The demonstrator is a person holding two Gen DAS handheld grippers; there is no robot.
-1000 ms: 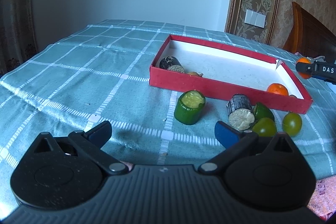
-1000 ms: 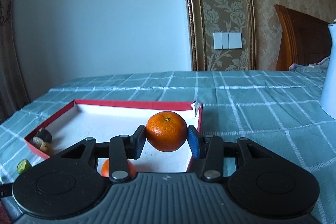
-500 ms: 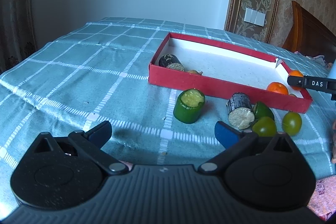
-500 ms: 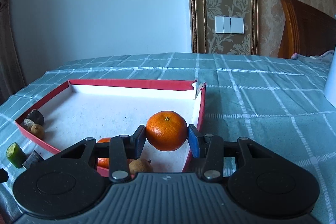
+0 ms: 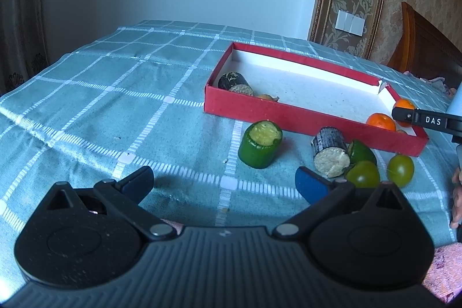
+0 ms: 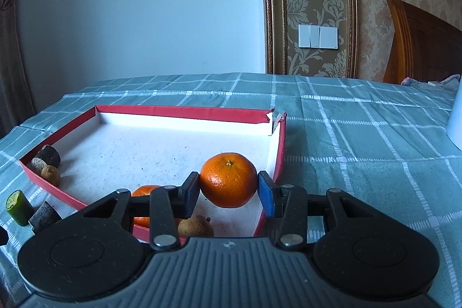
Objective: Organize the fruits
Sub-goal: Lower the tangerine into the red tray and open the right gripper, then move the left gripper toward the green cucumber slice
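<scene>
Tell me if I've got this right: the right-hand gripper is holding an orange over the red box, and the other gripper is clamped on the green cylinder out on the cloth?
Not quite. The left gripper is open and holds nothing; the green cylinder stands free on the tablecloth ahead of it, as the left wrist view shows. The rest is right: the right gripper holds the orange over the red box.

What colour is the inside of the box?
White, speckled with dark flecks; the box walls are red outside. Clearest in the right wrist view.

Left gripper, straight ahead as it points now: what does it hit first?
Probably the green cylinder on the cloth, just ahead between the open left gripper fingers; the red box wall lies behind it. Depth is uncertain.
</scene>
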